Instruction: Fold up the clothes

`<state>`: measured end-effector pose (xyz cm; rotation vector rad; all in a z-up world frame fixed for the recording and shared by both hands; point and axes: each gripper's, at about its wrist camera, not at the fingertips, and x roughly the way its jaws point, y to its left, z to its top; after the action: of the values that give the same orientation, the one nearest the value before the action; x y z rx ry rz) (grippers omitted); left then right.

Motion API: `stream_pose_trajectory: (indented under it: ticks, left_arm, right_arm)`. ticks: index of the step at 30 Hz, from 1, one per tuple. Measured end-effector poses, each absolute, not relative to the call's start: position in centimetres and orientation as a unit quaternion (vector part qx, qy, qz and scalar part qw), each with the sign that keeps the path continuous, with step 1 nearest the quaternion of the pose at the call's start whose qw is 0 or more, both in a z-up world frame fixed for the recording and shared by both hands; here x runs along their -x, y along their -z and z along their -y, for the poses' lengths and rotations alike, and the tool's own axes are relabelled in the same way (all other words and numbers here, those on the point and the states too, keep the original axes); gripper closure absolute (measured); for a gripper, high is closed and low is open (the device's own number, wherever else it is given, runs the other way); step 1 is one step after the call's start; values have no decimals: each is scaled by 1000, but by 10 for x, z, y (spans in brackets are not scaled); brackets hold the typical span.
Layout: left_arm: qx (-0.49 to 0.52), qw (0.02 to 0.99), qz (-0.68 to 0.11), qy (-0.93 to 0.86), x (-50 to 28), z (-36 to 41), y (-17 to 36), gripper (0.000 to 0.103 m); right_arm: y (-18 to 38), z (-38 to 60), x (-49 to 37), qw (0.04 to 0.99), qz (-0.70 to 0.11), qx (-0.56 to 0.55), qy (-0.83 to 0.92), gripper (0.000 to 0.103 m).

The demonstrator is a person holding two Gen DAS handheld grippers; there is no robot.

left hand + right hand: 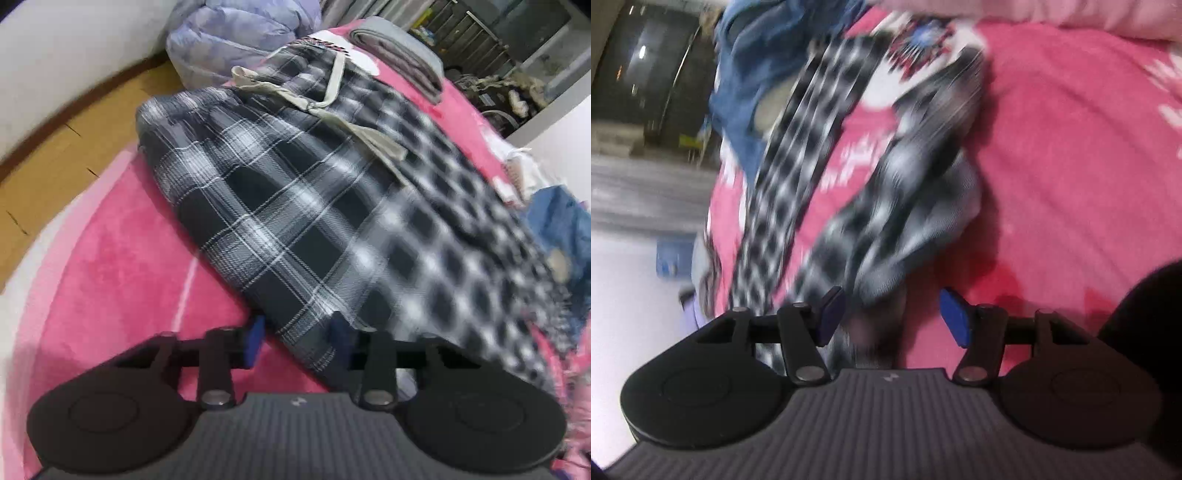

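Black-and-white plaid trousers with a beige drawstring lie spread on a pink bedspread. My left gripper has its blue pads wide apart with the plaid hem lying between them. In the right wrist view the plaid trousers are bunched and blurred by motion. My right gripper has its pads wide apart, and the cloth reaches in beside the left pad without being pinched.
A folded grey garment lies at the far end of the bed. A lilac quilt is heaped beyond the trousers. Blue denim lies at the bed's edge, also in the left wrist view. A wooden bed frame runs along the left.
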<state>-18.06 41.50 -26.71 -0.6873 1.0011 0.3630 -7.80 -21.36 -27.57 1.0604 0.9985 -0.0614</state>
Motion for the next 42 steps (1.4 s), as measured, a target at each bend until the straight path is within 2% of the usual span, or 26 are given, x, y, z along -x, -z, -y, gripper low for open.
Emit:
stream_pose_trajectory:
  ticks: [1,7,9,11,13,16,17,18,19,20,25,31,32,33,35,39,40,41,42]
  left_arm:
    - [314,805,-472,-173,182,-415,265,96]
    - [273,800,-498,-195,192,-416,255,98]
    - [260,800,-504,-196,195,-416,250,88]
    - [225,812,-502,-197,198,-411,237,62]
    - [170,829,-488,-212,204,-403,219,51]
    - [99,855,-453,-230,209,-390,190,51]
    - [80,864,-440,-232,209,-385,181,50]
    - [69,873,-429,-220,205,-378,175,50]
    - [59,883,-419,-205,200,-370,169,50]
    - [53,891,-415,-173,187,-355,168,49]
    - [25,917,-397,5,113,-271,171,47]
    - [-21,889,-395,232,33,-115,209,46]
    - [-29,885,-392,250,29,-100,212,46]
    - [-36,881,-388,268,26,-86,215,46]
    - [-50,871,-381,304,20,-56,220,41]
    - [-79,848,-365,375,8,2,230,39]
    - [-86,842,-361,392,5,17,233,37]
    - [-93,835,-356,409,1,31,235,36]
    - [-100,828,-352,426,-2,46,238,35]
  right_arm:
    - [276,218,77,749,-446,-488,43,47]
    - [272,261,70,778,-404,-466,117,47]
    - [274,279,64,784,-404,-453,130,46]
    - [278,287,50,791,-407,-441,122,46]
    - [283,288,32,799,-412,-423,117,46]
    - [291,288,11,808,-416,-396,130,46]
    - [294,288,4,811,-422,-386,123,49]
    - [297,286,-4,814,-427,-374,122,72]
    - [296,283,-10,821,-429,-359,118,90]
    - [292,276,-15,829,-426,-346,109,98]
    - [264,241,-45,873,-369,-315,58,98]
    - [252,241,-57,867,-332,-370,37,89]
    - [249,248,-47,865,-328,-377,51,76]
    - [248,254,-38,863,-332,-375,70,55]
    - [252,262,-21,859,-353,-352,119,34]
    - [279,271,-11,836,-424,-312,156,32]
    - [289,274,-11,829,-432,-320,153,33]
    - [293,275,-13,828,-432,-330,140,48]
    - [297,276,-15,826,-431,-340,126,81]
